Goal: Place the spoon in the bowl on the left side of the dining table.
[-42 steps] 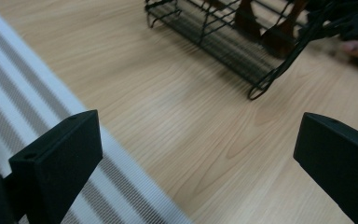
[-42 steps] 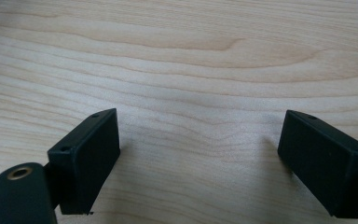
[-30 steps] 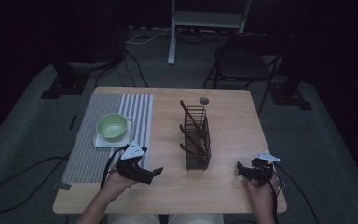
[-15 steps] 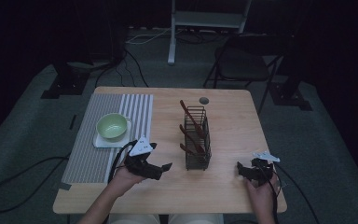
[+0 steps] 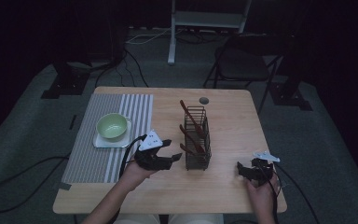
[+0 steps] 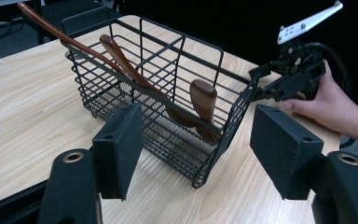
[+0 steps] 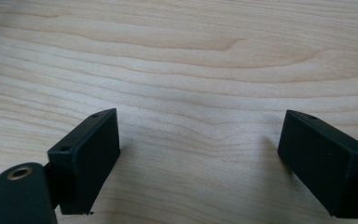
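Black wire basket [image 5: 197,140] runs lengthwise toward desk's far edge, brown wooden utensils [image 6: 126,63] leaning likewise. Left gripper [image 5: 171,157] wide, just beside it; right gripper [image 5: 242,169] wide, near front-right corner.

A dim room with grey carpet floor [image 5: 37,126] surrounds the light wooden desk [image 5: 233,121]. At 1 o'clock stands a dark folding chair [image 5: 242,65]; at 12, a white stand [image 5: 205,18]. Black cables [image 5: 14,182] trail at 8 o'clock.
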Available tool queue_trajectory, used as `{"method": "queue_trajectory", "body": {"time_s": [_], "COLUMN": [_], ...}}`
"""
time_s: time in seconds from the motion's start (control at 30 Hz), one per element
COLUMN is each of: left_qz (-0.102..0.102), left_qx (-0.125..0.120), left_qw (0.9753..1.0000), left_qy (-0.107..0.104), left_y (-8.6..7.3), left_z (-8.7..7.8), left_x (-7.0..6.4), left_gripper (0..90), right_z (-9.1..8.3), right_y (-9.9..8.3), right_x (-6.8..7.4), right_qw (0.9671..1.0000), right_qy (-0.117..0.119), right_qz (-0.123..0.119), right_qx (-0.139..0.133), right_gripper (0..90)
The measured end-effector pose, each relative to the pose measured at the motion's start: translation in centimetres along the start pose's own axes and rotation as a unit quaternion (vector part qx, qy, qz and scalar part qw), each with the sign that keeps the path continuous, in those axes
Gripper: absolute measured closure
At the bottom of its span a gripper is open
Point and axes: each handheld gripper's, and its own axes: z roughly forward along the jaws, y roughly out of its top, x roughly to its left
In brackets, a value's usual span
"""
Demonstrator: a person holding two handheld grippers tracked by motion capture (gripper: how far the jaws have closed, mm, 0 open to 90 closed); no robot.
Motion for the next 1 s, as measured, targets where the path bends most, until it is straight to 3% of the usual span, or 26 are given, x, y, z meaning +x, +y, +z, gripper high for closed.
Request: {"method": "queue_trajectory", "body": {"time_s": [0.13, 0.3, 0.57, 1.0], "left_qz": [-0.002, 0.014, 0.001, -0.001], "left_qx": [0.005, 0.021, 0.023, 0.017], "left_qw": [1.0, 0.9997, 0.9997, 0.9999], "left_qy": [-0.002, -0.003, -0.01, -0.002], "left_y": [0.3, 0.8, 1.1, 0.9], "left_z": [0.6, 1.4, 2.3, 2.8], "left_x": [0.0, -0.4, -0.1, -0.3], "left_gripper": [38.5, 46.5, 58.1, 71.5], "right_z": [0.0, 0.0, 0.0, 0.0], "right_y": [0.0, 0.0, 0.0, 0.0], "right_x": [0.0, 0.0, 0.0, 0.0], "right_qw": [1.0, 1.0, 1.0, 1.0], "right_qy": [0.0, 0.0, 0.0, 0.0], "right_qz": [0.0, 0.0, -0.001, -0.001], "right_qx": [0.0, 0.0, 0.0, 0.0], "right_gripper": [12.1, 12.0, 12.0, 12.0]}}
